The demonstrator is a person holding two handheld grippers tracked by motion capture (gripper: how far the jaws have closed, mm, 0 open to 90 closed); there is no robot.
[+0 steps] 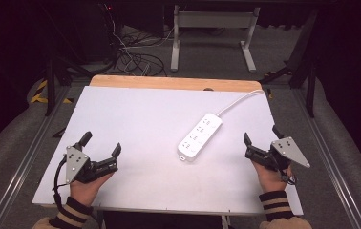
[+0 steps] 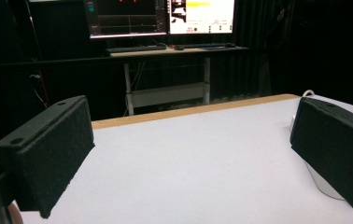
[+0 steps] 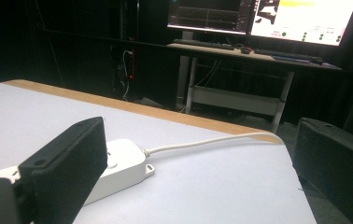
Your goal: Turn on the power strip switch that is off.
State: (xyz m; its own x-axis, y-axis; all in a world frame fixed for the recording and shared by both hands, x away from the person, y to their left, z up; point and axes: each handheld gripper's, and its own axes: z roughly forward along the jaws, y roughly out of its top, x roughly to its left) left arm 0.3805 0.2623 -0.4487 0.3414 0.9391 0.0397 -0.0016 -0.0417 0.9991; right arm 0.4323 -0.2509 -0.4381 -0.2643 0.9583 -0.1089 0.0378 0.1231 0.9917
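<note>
Jaws of the left gripper [image 1: 101,144] stand spread wide with nothing between them; in the left gripper view the two black padded jaws frame bare table surface. Jaws of the right gripper [image 1: 261,135] are likewise released and hold nothing; in the right gripper view one jaw rises at the lower left and the other at the right edge.

Both grippers sit low over the near part of the white table [image 1: 135,109], the left one near the near-left corner and the right one near the near-right edge. Each is held by a hand whose striped sleeve cuff enters from the bottom of the high view.

The white power strip [image 1: 200,136] lies flat on the table, right of centre, between the two grippers and closer to the right one, apart from both. It lies diagonally, with its near end toward the left and its far end toward the right. Its white cable [image 1: 243,99] leaves the far end and curves toward the far-right corner of the table. In the right gripper view the power strip [image 3: 121,165] lies just beyond the left-hand jaw, with the cable [image 3: 212,141] running right across the table.

Beyond the far edge of the table stand a desk frame [image 1: 212,28] and lit monitors [image 2: 160,16].
</note>
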